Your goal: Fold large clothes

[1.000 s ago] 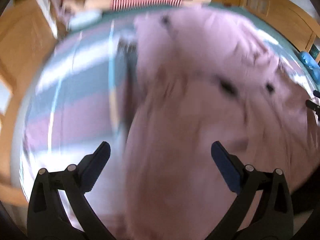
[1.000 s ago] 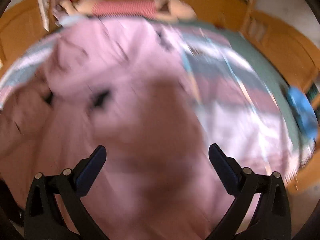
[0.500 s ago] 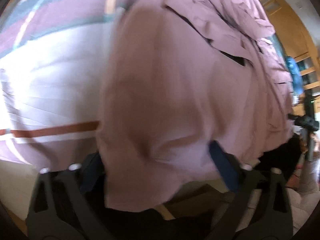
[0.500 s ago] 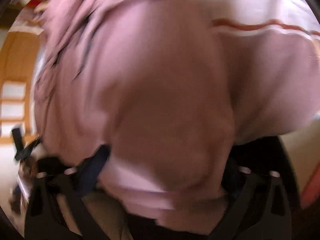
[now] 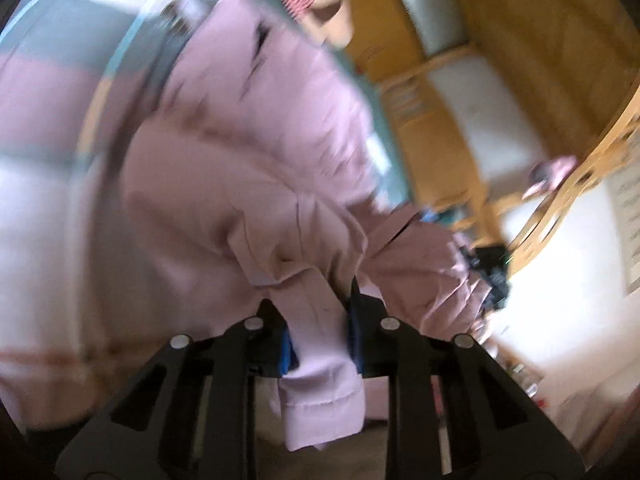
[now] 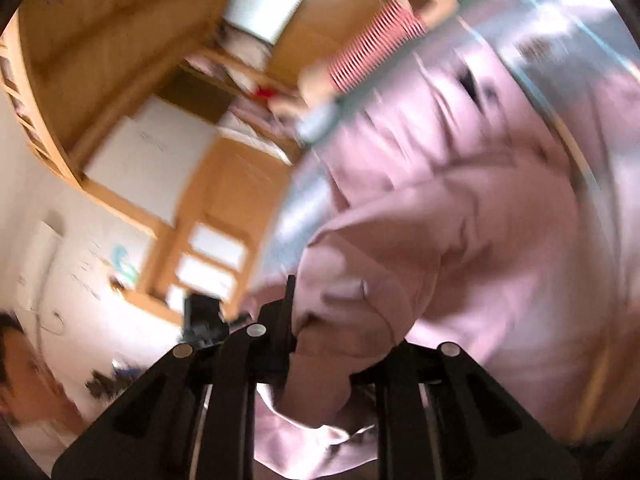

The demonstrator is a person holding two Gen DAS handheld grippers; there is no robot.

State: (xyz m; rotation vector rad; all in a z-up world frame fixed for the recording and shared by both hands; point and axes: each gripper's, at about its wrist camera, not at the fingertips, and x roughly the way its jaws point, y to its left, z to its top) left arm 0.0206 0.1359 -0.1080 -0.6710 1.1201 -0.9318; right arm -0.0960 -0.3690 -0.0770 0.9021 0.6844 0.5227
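Left gripper (image 5: 320,320) jaws just closed narrow, pinching pink garment (image 5: 248,184) hem. Right gripper (image 6: 320,340) likewise, clamped on a bunched fold of it. Both views blurred.

No writing, label, brand, number or sign can be read in either wrist view. In the left wrist view a pale sheet (image 5: 626,216) at the right edge, beyond the wooden frame (image 5: 568,196), carries dark rows that may be print, too blurred to read. In the right wrist view the white wall (image 6: 80,276) bears faint scrawled marks, equally unreadable.
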